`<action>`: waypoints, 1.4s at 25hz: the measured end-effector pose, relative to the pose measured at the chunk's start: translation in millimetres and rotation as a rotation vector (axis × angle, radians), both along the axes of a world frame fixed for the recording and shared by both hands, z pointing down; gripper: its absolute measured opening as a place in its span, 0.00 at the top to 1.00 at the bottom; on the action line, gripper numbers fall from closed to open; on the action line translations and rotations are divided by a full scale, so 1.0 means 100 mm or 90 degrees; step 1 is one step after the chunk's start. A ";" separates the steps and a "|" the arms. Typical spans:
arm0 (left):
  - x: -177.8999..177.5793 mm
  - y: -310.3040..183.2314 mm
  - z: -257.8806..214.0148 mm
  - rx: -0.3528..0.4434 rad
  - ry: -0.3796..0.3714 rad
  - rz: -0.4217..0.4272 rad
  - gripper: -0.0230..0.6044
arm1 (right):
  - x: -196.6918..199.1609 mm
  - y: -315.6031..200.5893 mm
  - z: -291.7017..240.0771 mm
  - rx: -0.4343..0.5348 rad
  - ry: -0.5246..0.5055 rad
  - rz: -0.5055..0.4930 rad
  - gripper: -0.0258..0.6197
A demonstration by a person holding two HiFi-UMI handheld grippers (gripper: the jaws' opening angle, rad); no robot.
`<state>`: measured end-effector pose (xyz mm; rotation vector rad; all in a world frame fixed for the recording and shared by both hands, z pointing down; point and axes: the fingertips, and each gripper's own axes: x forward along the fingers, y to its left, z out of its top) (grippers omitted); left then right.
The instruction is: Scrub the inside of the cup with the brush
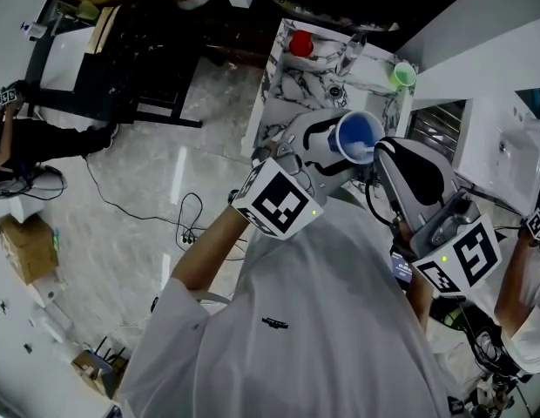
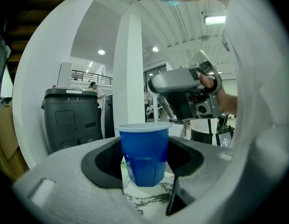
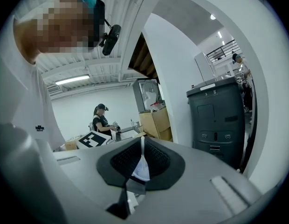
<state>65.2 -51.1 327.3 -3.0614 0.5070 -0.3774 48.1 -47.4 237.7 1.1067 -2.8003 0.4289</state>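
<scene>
Presently held aloft over the marble bench [image 1: 283,94]: blue cup [image 2: 144,148], clamped by its side walls in the left hand-held gripper [image 2: 145,171]. Thin white handle of the brush [image 3: 141,164] pinched tight in the right hand-held gripper [image 3: 141,158]. Head view suggests the working end sits at or just inside the cup mouth, though depth cannot be confirmed.

Risks, as judged:
- Wall collapse. Looks thin-walled, so excess squeeze from the left jaws or hard sideways brush pressure is likely to buckle it.
- Slip or rotation. Only two narrow contact faces on a tapered body, and downward scrubbing force may push the cup through the jaws and drop it onto the bench.
- Handle pivot. Slender handle in broad pads, so side load may swing the brush and lose contact with the inner wall.
- Spillage. Darker band low in the cup may be liquid or only a step in the moulding; cannot tell. If liquid, vigorous strokes would throw it out.

Count:
- Blue cup: one.
- Brush: one.
- Hand-held grippers: two, both occupied.
- Other cups on the bench, well apart from the work: one red cup [image 1: 300,42] and one green cup [image 1: 403,76].
</scene>
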 end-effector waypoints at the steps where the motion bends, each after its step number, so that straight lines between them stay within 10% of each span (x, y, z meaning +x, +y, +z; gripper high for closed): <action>1: 0.01 0.00 0.00 0.001 0.000 0.002 0.53 | 0.02 -0.01 0.01 -0.001 0.004 0.005 0.92; 35: 0.01 0.00 -0.06 0.022 -0.003 0.001 0.53 | -0.14 -0.02 -0.02 0.005 0.005 -0.036 0.92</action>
